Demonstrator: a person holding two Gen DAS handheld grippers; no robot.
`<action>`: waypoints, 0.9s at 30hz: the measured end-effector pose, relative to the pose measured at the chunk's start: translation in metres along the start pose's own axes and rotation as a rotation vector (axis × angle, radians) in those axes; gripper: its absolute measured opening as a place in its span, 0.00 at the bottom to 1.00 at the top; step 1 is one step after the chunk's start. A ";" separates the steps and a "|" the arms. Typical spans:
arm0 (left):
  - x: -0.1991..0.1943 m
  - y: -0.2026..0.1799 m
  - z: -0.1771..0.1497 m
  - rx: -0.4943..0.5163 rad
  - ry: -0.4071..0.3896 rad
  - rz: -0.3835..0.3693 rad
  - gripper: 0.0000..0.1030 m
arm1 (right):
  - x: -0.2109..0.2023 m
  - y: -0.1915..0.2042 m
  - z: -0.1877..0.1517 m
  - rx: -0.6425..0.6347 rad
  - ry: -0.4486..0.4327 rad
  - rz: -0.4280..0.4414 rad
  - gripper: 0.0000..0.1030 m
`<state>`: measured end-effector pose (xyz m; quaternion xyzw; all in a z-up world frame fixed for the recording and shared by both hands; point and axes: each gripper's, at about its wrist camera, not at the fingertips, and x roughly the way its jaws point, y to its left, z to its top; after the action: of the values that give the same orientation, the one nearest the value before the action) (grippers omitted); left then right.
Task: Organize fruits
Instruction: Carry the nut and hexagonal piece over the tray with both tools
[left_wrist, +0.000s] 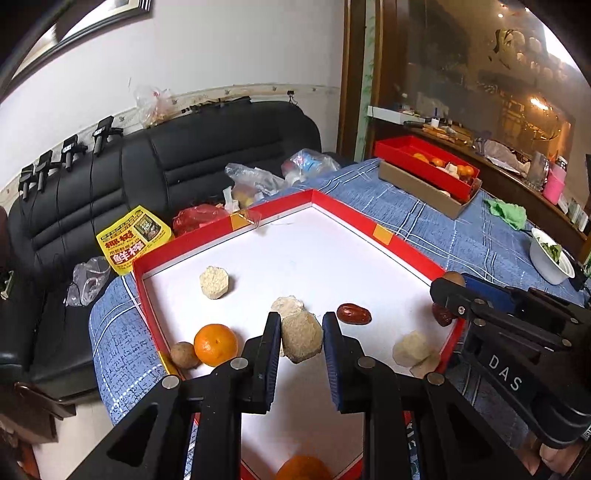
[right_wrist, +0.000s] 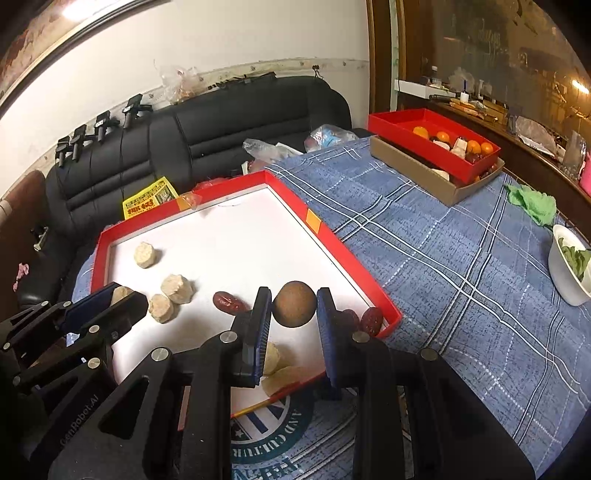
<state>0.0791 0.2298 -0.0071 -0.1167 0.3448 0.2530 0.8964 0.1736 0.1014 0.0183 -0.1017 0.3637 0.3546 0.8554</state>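
Note:
A red-rimmed white tray (left_wrist: 236, 224) lies on the blue cloth. My left gripper (left_wrist: 301, 341) is shut on a beige cake piece (left_wrist: 301, 341), held above the tray floor. My right gripper (right_wrist: 293, 304) is shut on a round brown fruit (right_wrist: 294, 303) over the tray's right rim (right_wrist: 332, 236). In the tray lie an orange (left_wrist: 215, 344), a small brown fruit (left_wrist: 183, 355), red dates (left_wrist: 353, 314), and other beige pieces (left_wrist: 214, 282). The right gripper shows in the left wrist view (left_wrist: 448, 286); the left shows in the right wrist view (right_wrist: 118, 295).
A second red tray (right_wrist: 391, 123) holding oranges and pieces sits on a brown box (right_wrist: 413, 173) at the far right. A white bowl with greens (right_wrist: 561, 277), a green cloth (right_wrist: 535, 206), a black sofa (left_wrist: 184, 158) with bags beyond the table.

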 end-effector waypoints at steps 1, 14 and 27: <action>0.001 0.000 0.000 -0.001 0.003 0.003 0.21 | 0.001 0.000 0.000 0.000 0.002 0.000 0.24; 0.011 0.003 0.003 -0.014 0.042 -0.002 0.21 | 0.011 0.004 0.002 -0.012 0.038 -0.013 0.24; 0.021 0.013 0.026 -0.043 0.076 0.002 0.21 | 0.020 0.006 0.021 0.007 0.056 -0.010 0.24</action>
<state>0.0999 0.2580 -0.0025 -0.1452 0.3730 0.2567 0.8797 0.1905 0.1259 0.0198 -0.1104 0.3883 0.3461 0.8469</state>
